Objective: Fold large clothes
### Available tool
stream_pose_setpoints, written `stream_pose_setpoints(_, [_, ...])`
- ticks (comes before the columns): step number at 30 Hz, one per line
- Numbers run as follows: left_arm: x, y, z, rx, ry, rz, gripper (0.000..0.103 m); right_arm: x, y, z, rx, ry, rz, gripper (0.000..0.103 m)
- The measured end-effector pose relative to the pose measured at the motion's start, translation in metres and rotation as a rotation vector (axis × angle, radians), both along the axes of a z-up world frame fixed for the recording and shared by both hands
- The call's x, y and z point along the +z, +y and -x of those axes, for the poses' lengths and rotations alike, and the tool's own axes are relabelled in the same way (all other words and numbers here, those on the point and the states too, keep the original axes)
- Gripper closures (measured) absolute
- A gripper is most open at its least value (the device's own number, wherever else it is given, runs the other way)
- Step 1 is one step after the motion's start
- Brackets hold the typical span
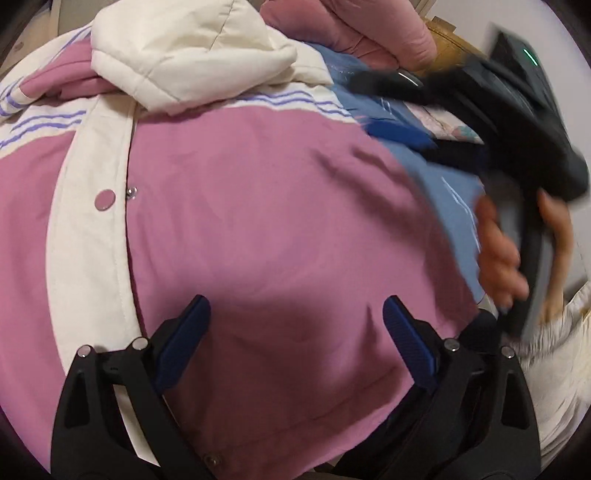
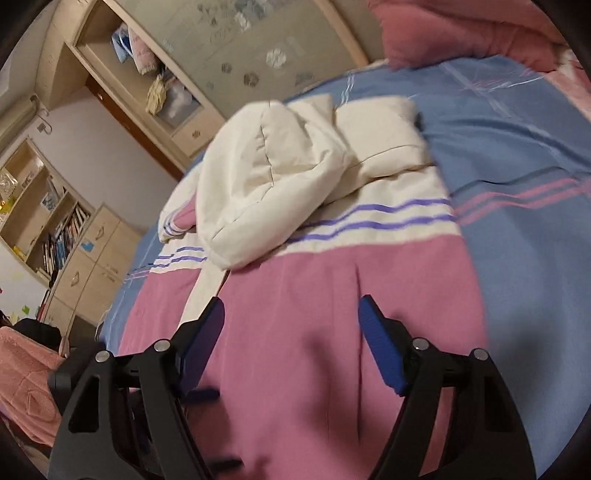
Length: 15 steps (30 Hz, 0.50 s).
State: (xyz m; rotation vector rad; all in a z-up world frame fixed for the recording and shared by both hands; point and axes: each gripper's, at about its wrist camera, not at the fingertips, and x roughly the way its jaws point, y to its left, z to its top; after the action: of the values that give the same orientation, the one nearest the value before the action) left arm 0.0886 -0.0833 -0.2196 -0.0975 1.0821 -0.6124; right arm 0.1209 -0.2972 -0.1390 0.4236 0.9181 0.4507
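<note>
A large pink and cream jacket (image 1: pixel 258 206) with purple stripes, a cream snap placket and a cream hood (image 1: pixel 177 55) lies flat on the bed, front side up. My left gripper (image 1: pixel 295 306) is open and empty just above the jacket's lower pink panel. My right gripper (image 2: pixel 291 306) is open and empty above the same jacket (image 2: pixel 332 295), whose hood (image 2: pixel 273 177) is bunched at the far end. The right gripper also shows blurred in the left wrist view (image 1: pixel 399 107), open, over the jacket's right edge, held by a hand (image 1: pixel 498 251).
A blue checked bedsheet (image 2: pixel 517 147) covers the bed. A pink quilt (image 2: pixel 461 33) lies at the bed's far end. A wardrobe and bookshelves (image 2: pixel 55 221) stand along the left wall. A pink garment (image 2: pixel 22 376) lies at the lower left.
</note>
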Motion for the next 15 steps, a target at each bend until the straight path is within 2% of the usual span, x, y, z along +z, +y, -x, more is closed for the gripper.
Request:
stream_pose_setpoints(2, [-0.001,0.002,-0.001,-0.002,0.009,0.005,0.007,-0.004,0.018,-0.025,0.066,0.0,0.0,0.027])
stream_pose_setpoints(5, [-0.002,0.003,0.0,-0.002,0.02,0.004,0.007,-0.011,0.03,-0.06,0.101,-0.019,-0.003,0.027])
stream_pose_setpoints(7, [-0.003,0.002,0.001,-0.001,0.017,-0.007,0.007,-0.022,0.022,-0.087,0.028,0.013,0.107,0.027])
stream_pose_setpoints(9, [-0.003,0.001,0.004,-0.001,0.012,-0.005,0.007,-0.037,-0.005,-0.103,-0.087,0.068,0.164,0.027])
stream_pose_setpoints(11, [-0.006,-0.003,0.0,-0.006,0.008,0.003,0.007,-0.049,-0.044,-0.105,-0.219,0.099,0.124,0.043])
stream_pose_setpoints(12, [-0.008,-0.007,-0.007,-0.008,0.007,0.006,0.007,-0.053,-0.064,-0.102,-0.269,0.112,0.075,0.065])
stream_pose_setpoints(13, [-0.008,-0.006,-0.005,-0.01,0.006,0.008,0.007,-0.056,-0.082,-0.098,-0.298,0.121,-0.011,0.068])
stream_pose_setpoints(14, [-0.009,-0.006,-0.003,-0.011,0.004,0.003,0.007,-0.056,-0.087,-0.094,-0.3,0.121,-0.044,0.068])
stream_pose_setpoints(15, [-0.009,-0.007,-0.003,-0.012,-0.001,-0.008,0.007,-0.051,-0.086,-0.089,-0.287,0.107,-0.035,0.065])
